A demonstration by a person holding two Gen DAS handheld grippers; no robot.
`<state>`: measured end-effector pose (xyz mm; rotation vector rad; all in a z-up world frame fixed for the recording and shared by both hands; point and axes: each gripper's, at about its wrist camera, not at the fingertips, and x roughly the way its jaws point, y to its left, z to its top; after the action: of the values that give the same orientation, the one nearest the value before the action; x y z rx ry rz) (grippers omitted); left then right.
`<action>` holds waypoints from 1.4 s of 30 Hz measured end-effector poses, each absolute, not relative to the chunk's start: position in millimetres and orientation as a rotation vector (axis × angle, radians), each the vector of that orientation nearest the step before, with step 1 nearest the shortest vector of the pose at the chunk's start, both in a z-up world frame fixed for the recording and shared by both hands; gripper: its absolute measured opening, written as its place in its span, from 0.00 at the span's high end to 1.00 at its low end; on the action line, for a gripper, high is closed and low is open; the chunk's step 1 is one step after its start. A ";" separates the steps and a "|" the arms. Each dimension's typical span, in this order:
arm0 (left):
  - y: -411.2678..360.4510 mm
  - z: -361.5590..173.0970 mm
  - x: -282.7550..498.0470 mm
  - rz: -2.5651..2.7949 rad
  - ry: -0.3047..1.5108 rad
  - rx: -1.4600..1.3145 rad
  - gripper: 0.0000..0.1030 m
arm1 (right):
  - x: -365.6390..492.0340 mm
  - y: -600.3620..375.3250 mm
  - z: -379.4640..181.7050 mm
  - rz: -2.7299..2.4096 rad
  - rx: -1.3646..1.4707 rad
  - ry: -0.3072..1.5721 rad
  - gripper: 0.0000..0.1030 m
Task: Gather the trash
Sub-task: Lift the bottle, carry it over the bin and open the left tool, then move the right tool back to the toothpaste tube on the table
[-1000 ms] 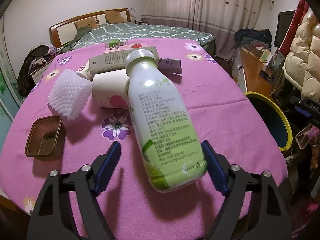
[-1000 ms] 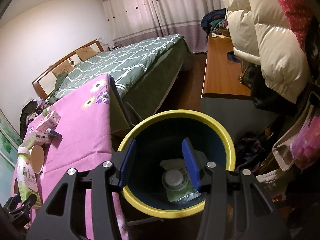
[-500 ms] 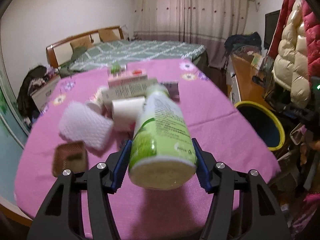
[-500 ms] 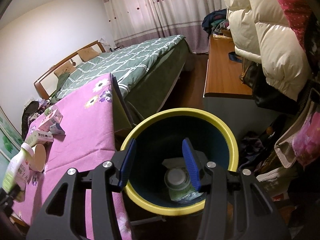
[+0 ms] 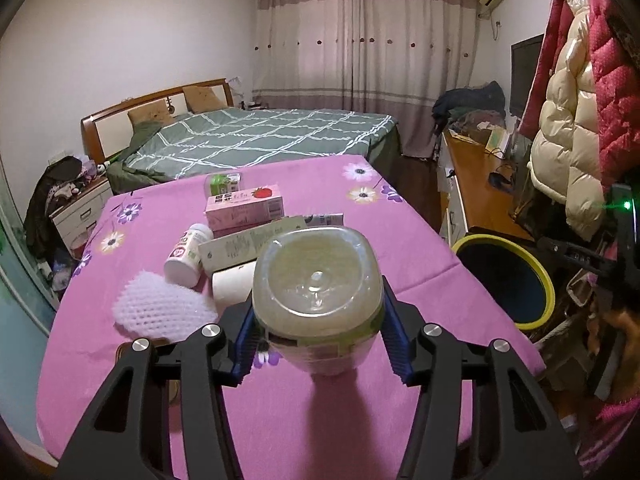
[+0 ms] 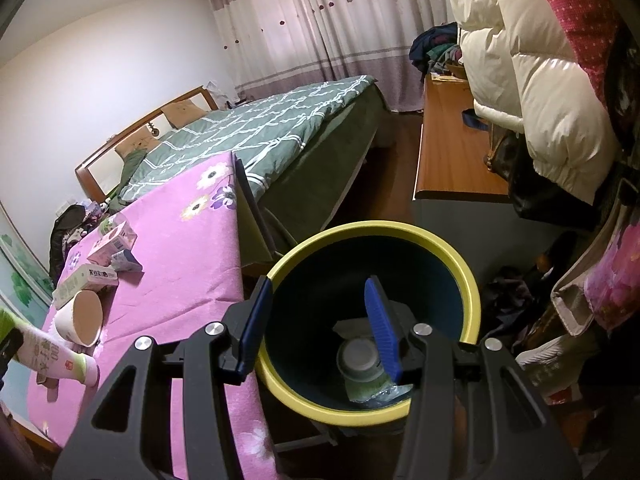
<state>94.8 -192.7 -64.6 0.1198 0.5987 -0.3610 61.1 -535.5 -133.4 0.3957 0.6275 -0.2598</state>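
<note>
Holding the bottle (image 5: 318,300) base-first, left gripper (image 5: 318,334) clamps it above the pink surface (image 5: 400,248). Bin (image 6: 472,292) already has a cup and wrapper inside. Left to collect: cartons, paper cup (image 6: 78,320), small bottle, foam net (image 5: 160,308). Right gripper (image 6: 318,330) hangs empty, jaws apart, over the bin. Only the right wrist view shows the bin's contents.

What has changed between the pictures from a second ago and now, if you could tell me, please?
The left gripper has just closed its jaws on the drink bottle, which lay loose on the pink tablecloth, and lifted it, so its base now faces the camera. The right gripper stays open and empty over the yellow-rimmed bin; the cartons, paper cup and foam net have not moved.
</note>
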 end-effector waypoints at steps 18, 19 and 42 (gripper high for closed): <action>-247.8 -31.9 110.1 -0.506 0.561 0.143 0.50 | 40.2 -553.2 -124.4 -0.298 0.402 0.594 0.55; -254.4 -29.5 110.2 -0.521 0.557 0.147 0.50 | 38.0 -555.8 -123.6 -0.306 0.402 0.591 0.55; -455.8 -55.9 138.5 -0.791 0.618 0.205 0.14 | 4.6 -599.6 -134.2 -0.408 0.435 0.583 0.55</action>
<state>138.5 -455.8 -55.9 0.2045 0.6178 -0.7915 4.6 -599.6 -134.2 0.4350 0.5831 -0.4078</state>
